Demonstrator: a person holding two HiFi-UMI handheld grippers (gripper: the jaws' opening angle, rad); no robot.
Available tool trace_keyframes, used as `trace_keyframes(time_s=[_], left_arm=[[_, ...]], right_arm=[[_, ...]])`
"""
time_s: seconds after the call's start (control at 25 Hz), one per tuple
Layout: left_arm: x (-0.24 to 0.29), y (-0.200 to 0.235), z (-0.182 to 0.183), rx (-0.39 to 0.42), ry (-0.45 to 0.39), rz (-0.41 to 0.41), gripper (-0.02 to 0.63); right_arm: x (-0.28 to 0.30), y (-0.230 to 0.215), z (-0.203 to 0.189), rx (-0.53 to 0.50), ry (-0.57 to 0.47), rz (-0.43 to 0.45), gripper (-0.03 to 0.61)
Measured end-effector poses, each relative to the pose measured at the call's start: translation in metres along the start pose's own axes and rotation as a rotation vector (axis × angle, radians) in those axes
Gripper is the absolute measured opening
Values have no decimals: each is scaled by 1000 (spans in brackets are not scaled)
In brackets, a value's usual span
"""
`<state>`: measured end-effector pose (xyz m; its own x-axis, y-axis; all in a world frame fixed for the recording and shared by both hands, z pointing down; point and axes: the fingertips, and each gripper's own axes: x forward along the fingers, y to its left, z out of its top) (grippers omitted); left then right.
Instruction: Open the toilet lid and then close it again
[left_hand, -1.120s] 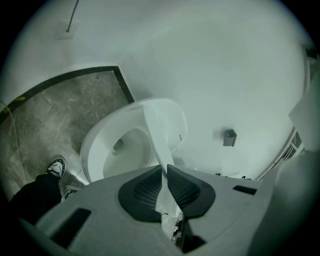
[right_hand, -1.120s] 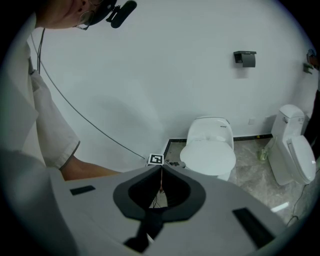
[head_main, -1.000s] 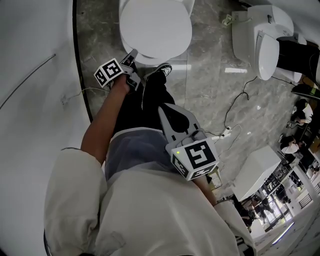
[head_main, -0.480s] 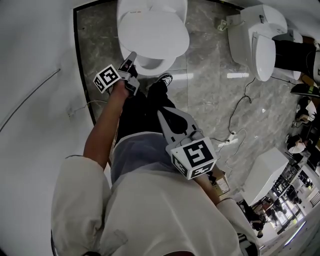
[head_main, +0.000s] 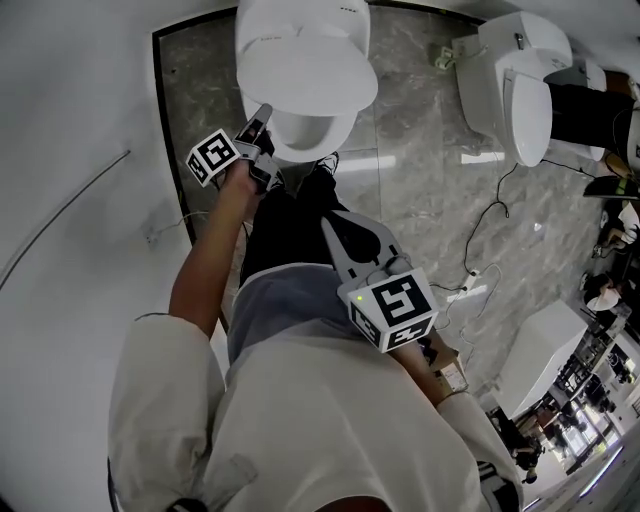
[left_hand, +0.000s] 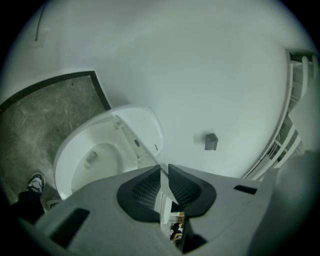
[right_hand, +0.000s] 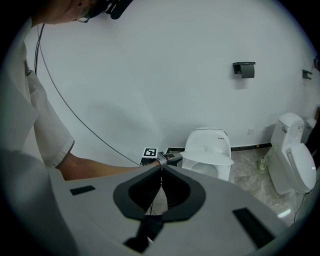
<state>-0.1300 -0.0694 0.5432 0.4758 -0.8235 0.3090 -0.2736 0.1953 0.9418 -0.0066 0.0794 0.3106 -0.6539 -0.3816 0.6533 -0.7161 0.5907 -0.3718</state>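
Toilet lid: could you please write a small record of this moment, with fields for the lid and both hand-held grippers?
lid: partly raised above the bowl
left hand-held gripper: shut on the lid's front edge
right hand-held gripper: shut, empty, held away from the toilet
other: second toilet at the right

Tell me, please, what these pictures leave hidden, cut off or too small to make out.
- Head view: the top edge cuts off the toilet's rear; the half-raised toilet lid covers most of the bowl.
- Left gripper view: the left gripper's own body hides the lid's front edge beyond its pinch.
- Right gripper view: the left gripper is too small to show its hold.
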Motion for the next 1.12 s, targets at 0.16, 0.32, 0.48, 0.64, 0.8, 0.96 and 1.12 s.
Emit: trace_keyframes(time_s=[0.16,0.32,0.48,0.64,0.8,0.96,1.12], left_arm=[[5,-14,10,3,-10,-12,34],[13,-25,19,-3,-26,-31,35],[18,-31,27,8,-28,-36,40],[24,-38,34,7,-25,-38,40],[36,-45,45,-5,-36,-49,41],[46,-56,58,4,-24,-73,41],[56,-66,70,27,-7,-85,41]], right_arm=[[-4,-7,8,5,-9,3,11],[-4,-12,11,7,-14,7,11],[-4,-13,14,3,-24,17,11],[-4,-18,18,4,-31,16,11],[-3,-25,24,9,-41,15,11],[-2,-29,28,17,-43,13,11],[-1,-36,32,21,-41,5,11]])
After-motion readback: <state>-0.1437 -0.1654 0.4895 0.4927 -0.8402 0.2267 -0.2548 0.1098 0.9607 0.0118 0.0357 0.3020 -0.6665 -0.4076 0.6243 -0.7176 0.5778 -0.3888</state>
